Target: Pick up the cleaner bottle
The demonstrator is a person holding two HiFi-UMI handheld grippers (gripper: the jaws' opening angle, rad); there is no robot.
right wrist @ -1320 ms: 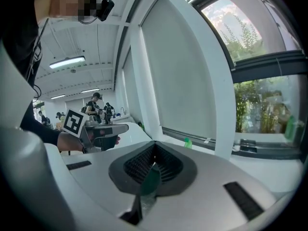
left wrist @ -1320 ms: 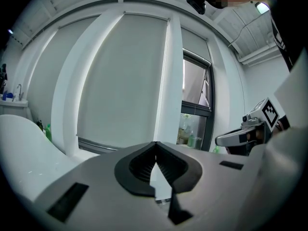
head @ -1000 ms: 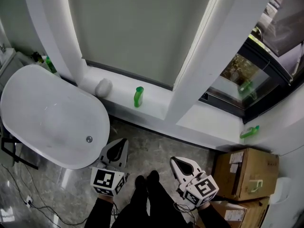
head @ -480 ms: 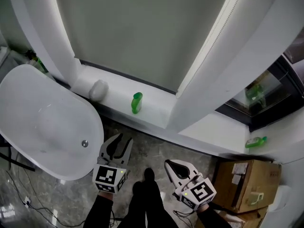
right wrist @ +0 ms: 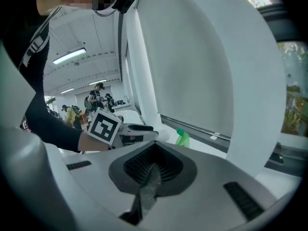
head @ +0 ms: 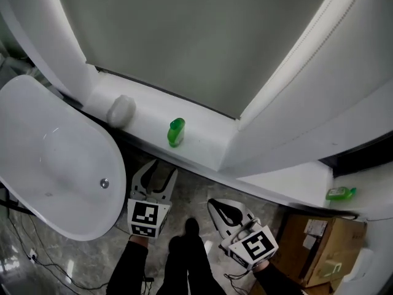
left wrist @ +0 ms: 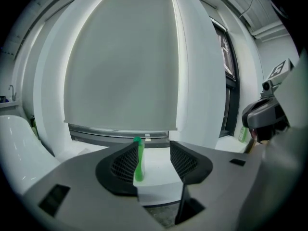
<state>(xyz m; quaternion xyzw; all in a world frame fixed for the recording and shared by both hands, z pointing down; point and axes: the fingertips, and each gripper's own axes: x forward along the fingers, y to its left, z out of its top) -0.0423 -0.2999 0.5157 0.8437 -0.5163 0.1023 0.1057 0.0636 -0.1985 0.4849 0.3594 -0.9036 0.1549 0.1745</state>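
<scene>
A pale roller blind [head: 202,35] fills the window above everything. The white bathtub [head: 49,158] sits at the left, its rim running under the white window ledge [head: 206,141]. A cardboard box [head: 322,251] stands on the floor at the lower right. The left gripper [head: 159,168] hangs over the floor below the ledge, its jaws opening and already wide, nothing touching them. The right gripper [head: 220,209] is beside it with its jaws together, empty. A rounded white object [head: 120,110] lies on the ledge. The green cleaner bottle [head: 175,132] stands upright on the ledge beyond the left gripper's jaws, well apart from both grippers.
</scene>
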